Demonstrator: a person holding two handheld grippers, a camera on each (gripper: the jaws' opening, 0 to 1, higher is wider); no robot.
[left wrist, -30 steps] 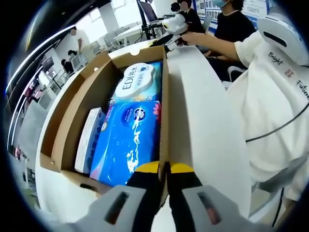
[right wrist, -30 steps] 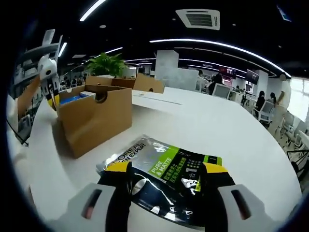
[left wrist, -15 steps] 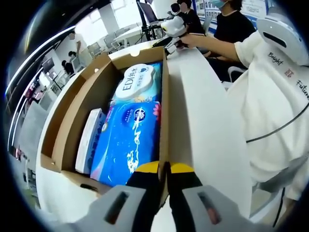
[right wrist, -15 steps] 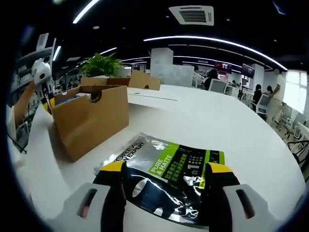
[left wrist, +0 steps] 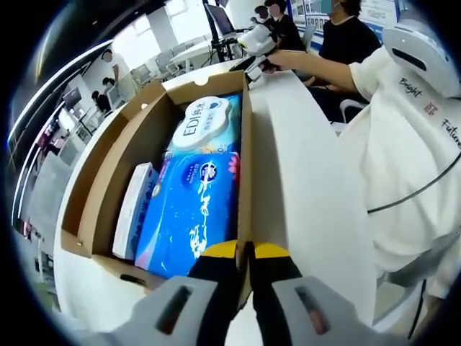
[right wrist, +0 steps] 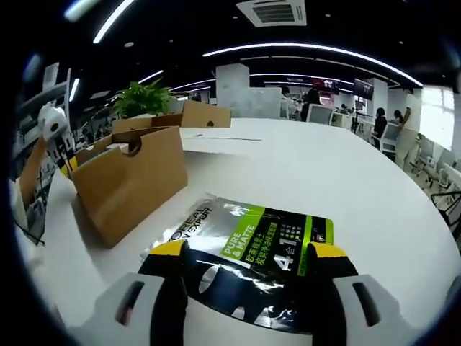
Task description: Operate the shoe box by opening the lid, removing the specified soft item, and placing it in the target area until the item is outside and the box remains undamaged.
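Glossy foil pouch, black and green, lies flat on the white table outside the cardboard box. Right gripper spread wide, straddling its near end. Left gripper pinches the box wall. Pouch judged light, limp, slippery; best taken at an edge seam.

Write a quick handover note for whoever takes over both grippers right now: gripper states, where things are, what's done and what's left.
Left gripper: shut on the box wall, steadying the open shoe box.
Right gripper: open, jaws either side of the black and green pouch, which lies on the white table beside the box.
In the box: blue tissue packs.
Done: lid open, pouch out.
Left: back the right gripper away, release the box wall.
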